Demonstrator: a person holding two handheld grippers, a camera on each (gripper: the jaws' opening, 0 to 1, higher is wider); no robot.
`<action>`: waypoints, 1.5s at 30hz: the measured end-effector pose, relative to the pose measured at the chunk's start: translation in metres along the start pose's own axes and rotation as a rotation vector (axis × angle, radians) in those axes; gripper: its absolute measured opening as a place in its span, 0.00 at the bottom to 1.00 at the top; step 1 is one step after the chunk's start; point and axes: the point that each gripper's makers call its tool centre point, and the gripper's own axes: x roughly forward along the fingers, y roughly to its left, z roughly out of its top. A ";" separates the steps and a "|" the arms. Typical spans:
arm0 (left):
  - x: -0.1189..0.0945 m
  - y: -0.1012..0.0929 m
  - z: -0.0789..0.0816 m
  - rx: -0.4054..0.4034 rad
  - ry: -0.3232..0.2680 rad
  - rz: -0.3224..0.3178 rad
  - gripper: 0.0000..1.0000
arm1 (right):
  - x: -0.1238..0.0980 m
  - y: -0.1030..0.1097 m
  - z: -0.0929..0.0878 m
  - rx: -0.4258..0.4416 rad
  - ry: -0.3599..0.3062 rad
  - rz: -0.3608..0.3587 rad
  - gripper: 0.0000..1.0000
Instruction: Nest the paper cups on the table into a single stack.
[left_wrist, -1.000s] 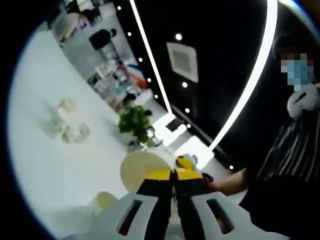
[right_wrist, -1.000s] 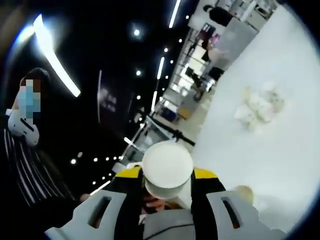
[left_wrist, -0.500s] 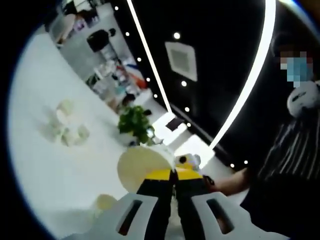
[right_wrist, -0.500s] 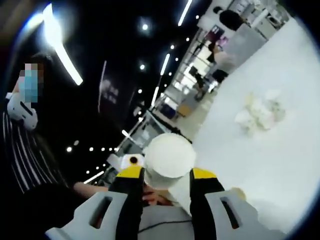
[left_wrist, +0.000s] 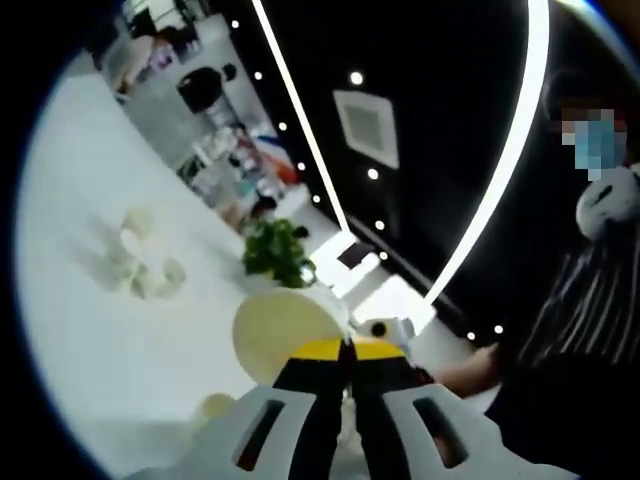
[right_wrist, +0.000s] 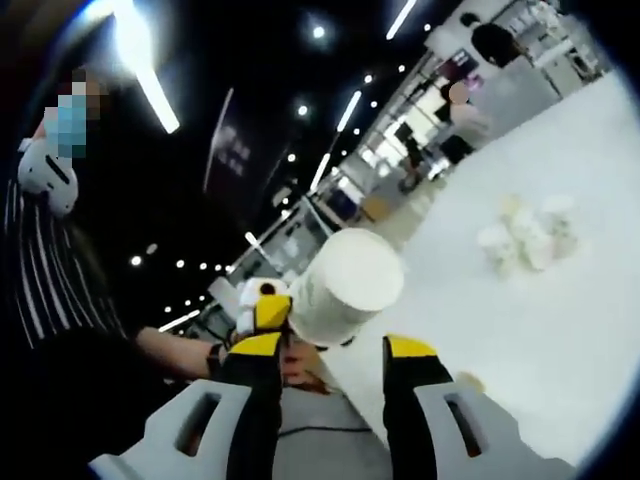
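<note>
**A:** What was the left gripper (left_wrist: 347, 352) doing?

**B:** In the left gripper view its yellow-tipped black jaws were pressed together on the wall of a pale round paper cup (left_wrist: 283, 335), whose circular base faced the camera just above and left of the jaw tips.

**A:** And the right gripper (right_wrist: 333, 350)?

**B:** In the right gripper view its jaws stood apart with a gap between them, released. The white paper cup showed there too, base toward the lens, tilted, lying above and between the tips, with the other gripper's yellow tip touching its left side. I could not tell whether the right jaws touched it.

**A:** Where were the remaining cups?

**B:** A loose cluster of small white paper cups (right_wrist: 530, 238) sat on the broad white table (right_wrist: 560, 330), well apart from the grippers. One more cup (left_wrist: 216, 405) stood near the left gripper's body, low in its view.

**A:** Anyone nearby?

**B:** A person in a dark striped sleeve (left_wrist: 585, 300) was beside the held cup.
</note>
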 end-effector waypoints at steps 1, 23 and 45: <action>0.000 0.000 0.000 0.000 0.000 0.000 0.00 | -0.001 -0.001 0.000 0.000 -0.002 -0.006 0.37; -0.008 0.001 0.010 0.017 -0.018 0.012 0.00 | -0.028 -0.031 0.041 -0.177 -0.119 -0.157 0.63; -0.015 -0.008 0.014 0.077 0.005 0.017 0.00 | -0.058 -0.082 0.060 -0.281 -0.073 -0.369 1.00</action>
